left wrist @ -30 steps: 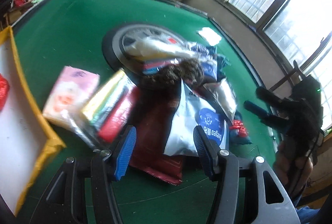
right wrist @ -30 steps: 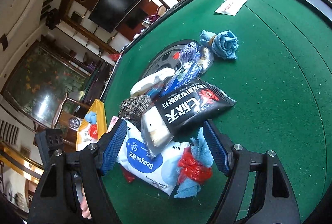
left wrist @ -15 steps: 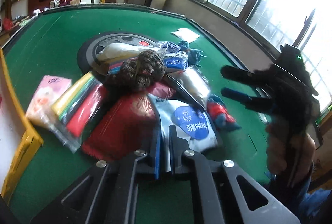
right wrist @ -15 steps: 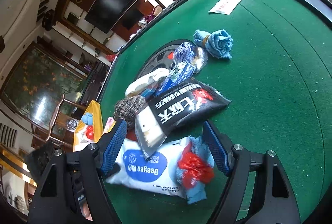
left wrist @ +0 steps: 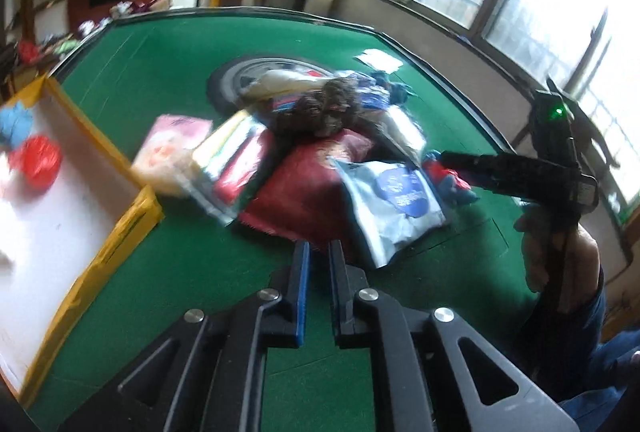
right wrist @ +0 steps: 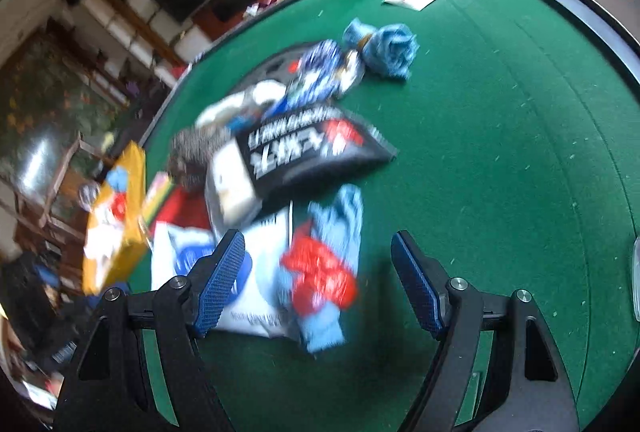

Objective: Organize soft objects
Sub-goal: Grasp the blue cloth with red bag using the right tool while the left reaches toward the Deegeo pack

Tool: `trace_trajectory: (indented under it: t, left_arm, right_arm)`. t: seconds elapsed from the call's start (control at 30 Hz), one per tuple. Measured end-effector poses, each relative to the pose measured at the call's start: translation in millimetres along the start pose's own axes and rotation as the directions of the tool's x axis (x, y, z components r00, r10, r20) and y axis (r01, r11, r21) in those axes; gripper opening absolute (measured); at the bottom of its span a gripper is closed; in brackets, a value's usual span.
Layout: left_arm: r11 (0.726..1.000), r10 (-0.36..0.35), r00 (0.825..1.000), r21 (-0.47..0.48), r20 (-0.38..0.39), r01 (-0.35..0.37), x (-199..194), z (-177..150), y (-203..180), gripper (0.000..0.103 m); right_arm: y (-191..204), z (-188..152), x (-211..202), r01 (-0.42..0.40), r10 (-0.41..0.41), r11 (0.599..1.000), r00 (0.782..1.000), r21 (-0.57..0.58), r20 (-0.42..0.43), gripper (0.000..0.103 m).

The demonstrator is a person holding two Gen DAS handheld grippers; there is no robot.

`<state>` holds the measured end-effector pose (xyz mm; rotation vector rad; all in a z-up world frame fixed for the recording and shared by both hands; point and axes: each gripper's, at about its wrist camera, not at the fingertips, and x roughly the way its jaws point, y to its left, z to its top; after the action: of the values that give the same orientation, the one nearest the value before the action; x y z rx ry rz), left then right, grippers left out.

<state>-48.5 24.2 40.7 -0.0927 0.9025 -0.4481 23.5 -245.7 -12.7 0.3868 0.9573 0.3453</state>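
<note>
**Two hand-held tools over a heap of soft packets on a green desk**

The left tool [left wrist: 318, 252] points down at the near edge of the heap, its two blue-padded fingers drawn almost together with only a slim gap between them. Nothing sits in that gap; the tips hang just in front of a dark red packet [left wrist: 304, 188]. The jaws read as parting very slightly.

The right tool [right wrist: 318, 260] stands wide, empty, its fingers either side of a blue cloth wrapped around something red [right wrist: 324, 268], hovering over it rather than pressing. In the left view a hand [left wrist: 556, 252] grips this tool's handle at the right edge.

The heap lies mid-desk [right wrist: 500, 172]: a white wipes pack with a blue oval label [left wrist: 394, 200] rests on the red packet; behind it are a black snack bag with white lettering [right wrist: 316, 148], a brown knitted item [left wrist: 320, 108] and a pink packet [left wrist: 172, 148]. A rolled blue towel [right wrist: 390, 48] lies apart, farther back.

To the left stands a yellow-rimmed white tray [left wrist: 132, 216] holding a red item and a blue item. The pictures are blurred.
</note>
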Motion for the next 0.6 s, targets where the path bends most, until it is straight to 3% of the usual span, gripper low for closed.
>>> trace_trajectory:
  t: [0.03, 0.1, 0.13, 0.17, 0.33, 0.43, 0.53, 0.6]
  left_arm:
    - [1.000, -0.006, 1.000, 0.025, -0.018, 0.007, 5, 4, -7, 0.020]
    - [0.997, -0.011, 0.999, 0.070, -0.042, 0.014, 10, 8, -16, 0.039]
    - [0.995, -0.015, 0.999, 0.093, -0.048, 0.020, 11, 9, -19, 0.043]
    - [0.991, -0.017, 0.998, 0.129, -0.053, 0.023, 14, 12, -26, 0.050]
    - [0.944, 0.020, 0.994, 0.329, -0.104, 0.016, 29, 27, -58, 0.060]
    - [0.885, 0.073, 0.980, 0.465, -0.185, 0.022, 50, 31, -75, 0.062]
    - [0.810, 0.195, 0.967, 0.584, -0.167, -0.062, 61, 36, -89, 0.062]
    - [0.777, 0.186, 0.967, 0.629, -0.172, -0.037, 61, 38, -96, 0.062]
  right_arm:
    - [2, -2, 2, -0.002, 0.002, 1.000, 1.000, -0.014, -0.010, 0.077]
    - [7, -4, 0, 0.028, -0.027, 0.997, 1.000, -0.068, 0.011, 0.061]
    - [7, -4, 1, 0.029, -0.028, 0.997, 1.000, -0.073, 0.012, 0.036]
    - [5, -4, 1, 0.027, -0.027, 0.997, 1.000, -0.067, 0.008, 0.034]
    - [-3, 0, -16, -0.001, 0.003, 1.000, 0.996, -0.029, 0.089, 0.034]
    - [-10, 3, -19, -0.040, 0.039, 0.999, 0.995, 0.002, 0.095, 0.034]
    - [-11, 3, -19, -0.065, 0.063, 0.998, 0.994, 0.014, 0.086, 0.034]
    - [-11, 3, -20, -0.065, 0.064, 0.998, 0.994, 0.009, 0.089, 0.034]
